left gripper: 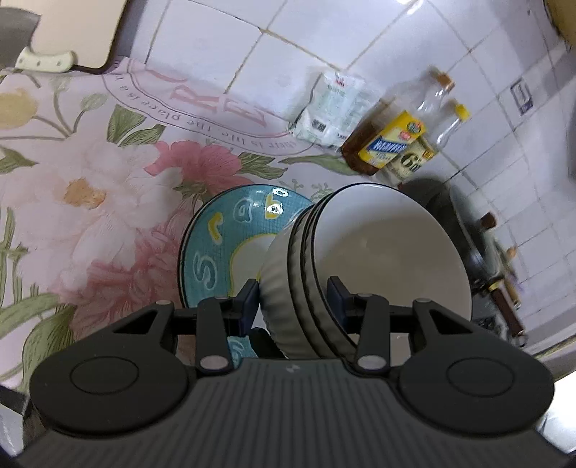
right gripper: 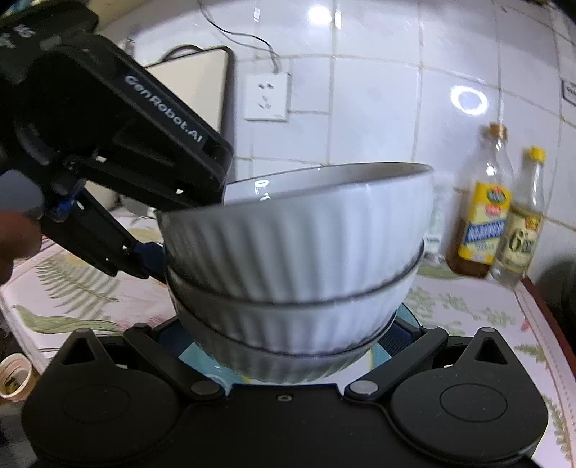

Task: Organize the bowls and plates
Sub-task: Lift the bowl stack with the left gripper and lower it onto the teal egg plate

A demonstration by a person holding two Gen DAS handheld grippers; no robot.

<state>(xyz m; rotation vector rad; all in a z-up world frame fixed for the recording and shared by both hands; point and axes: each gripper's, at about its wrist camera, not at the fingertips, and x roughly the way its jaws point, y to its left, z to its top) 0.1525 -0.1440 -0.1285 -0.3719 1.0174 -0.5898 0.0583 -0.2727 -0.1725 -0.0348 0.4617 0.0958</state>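
A stack of three white ribbed bowls (left gripper: 360, 252) sits between my left gripper's (left gripper: 293, 297) fingers, which are shut on the stack's rims. Below the stack lies a teal plate (left gripper: 223, 244) with yellow and white letters on the floral cloth. In the right wrist view the same bowl stack (right gripper: 295, 259) fills the middle, with the left gripper (right gripper: 118, 180) clamped on its left side. My right gripper (right gripper: 291, 342) has its fingers spread wide on both sides of the bottom bowl; the tips are hidden behind it. A bit of teal plate (right gripper: 201, 360) shows under the stack.
Two bottles (left gripper: 392, 140) and a white packet (left gripper: 331, 108) stand by the tiled wall; they also show in the right wrist view (right gripper: 500, 212). A cutting board (left gripper: 72, 32) and a knife handle (left gripper: 46, 61) lie at the far left. Dark utensils (left gripper: 496, 273) are at the right. A wall socket (right gripper: 266, 97) is behind.
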